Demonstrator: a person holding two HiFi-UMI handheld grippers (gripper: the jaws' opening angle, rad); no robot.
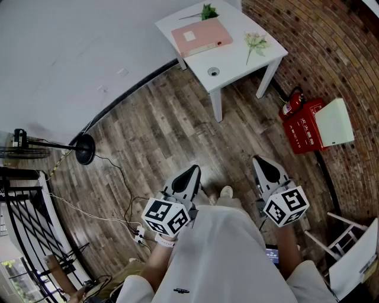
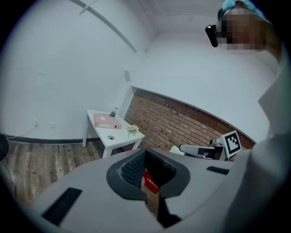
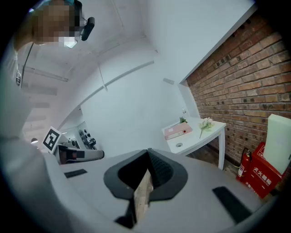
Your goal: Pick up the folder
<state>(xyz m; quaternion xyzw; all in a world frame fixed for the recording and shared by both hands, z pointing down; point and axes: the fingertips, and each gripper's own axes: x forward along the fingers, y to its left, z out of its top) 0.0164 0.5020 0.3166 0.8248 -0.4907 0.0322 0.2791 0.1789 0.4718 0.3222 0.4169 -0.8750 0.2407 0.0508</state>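
Observation:
A pink folder (image 1: pixel 201 36) lies flat on a small white table (image 1: pixel 234 56) in the room's far corner; it also shows as the folder (image 2: pixel 107 121) in the left gripper view and the folder (image 3: pixel 177 131) in the right gripper view. My left gripper (image 1: pixel 190 173) and right gripper (image 1: pixel 262 163) are held low in front of the person's body, far short of the table. Both have their jaws together with nothing between them.
On the table lie a white flower (image 1: pixel 254 42), a small green plant (image 1: pixel 208 11) and a round hole (image 1: pixel 213 71). A red fire-extinguisher box (image 1: pixel 308 125) stands by the brick wall. A fan stand (image 1: pixel 83 148) and cables lie on the wooden floor at left.

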